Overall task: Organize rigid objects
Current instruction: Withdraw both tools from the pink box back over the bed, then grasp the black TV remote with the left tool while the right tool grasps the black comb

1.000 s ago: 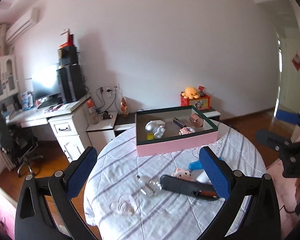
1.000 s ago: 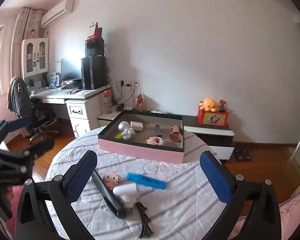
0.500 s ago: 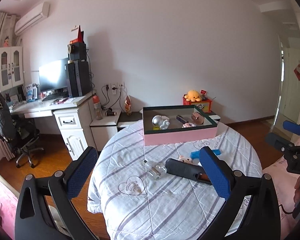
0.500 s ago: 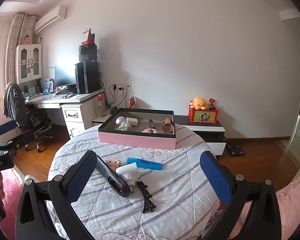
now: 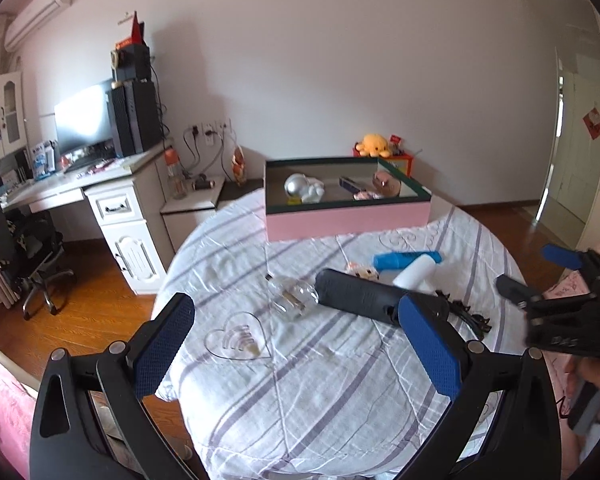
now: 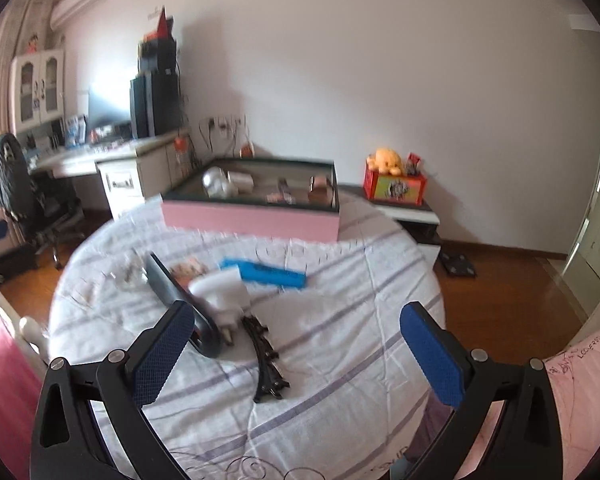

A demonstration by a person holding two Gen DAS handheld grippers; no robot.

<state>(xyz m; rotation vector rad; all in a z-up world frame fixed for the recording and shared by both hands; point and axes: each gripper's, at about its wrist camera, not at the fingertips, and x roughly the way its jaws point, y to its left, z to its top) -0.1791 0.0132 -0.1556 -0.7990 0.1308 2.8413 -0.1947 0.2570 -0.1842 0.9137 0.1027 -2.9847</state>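
A round table [image 5: 340,392] with a striped cloth holds loose objects: a long black case [image 5: 356,296], a clear glass bottle [image 5: 292,300], a clear heart-shaped dish [image 5: 238,340], a blue bar [image 5: 404,260], a white plug-like piece [image 5: 414,274], a small cartoon figure [image 5: 362,270] and a black hair clip [image 6: 266,364]. A pink box [image 5: 346,216] at the far side holds several small items. My left gripper [image 5: 296,352] is open and empty above the near edge. My right gripper [image 6: 298,356] is open and empty; it also shows in the left wrist view [image 5: 540,276].
A white desk [image 5: 112,196] with a monitor and computer tower stands at the left, with an office chair [image 5: 28,256] beside it. A low cabinet with a red box and orange plush [image 6: 394,180] is behind the table. A doorway [image 5: 572,148] is at the right.
Both grippers have moved closer to the table and lower, so the objects look larger. The right wrist view has swung and is blurred. Both stay open.
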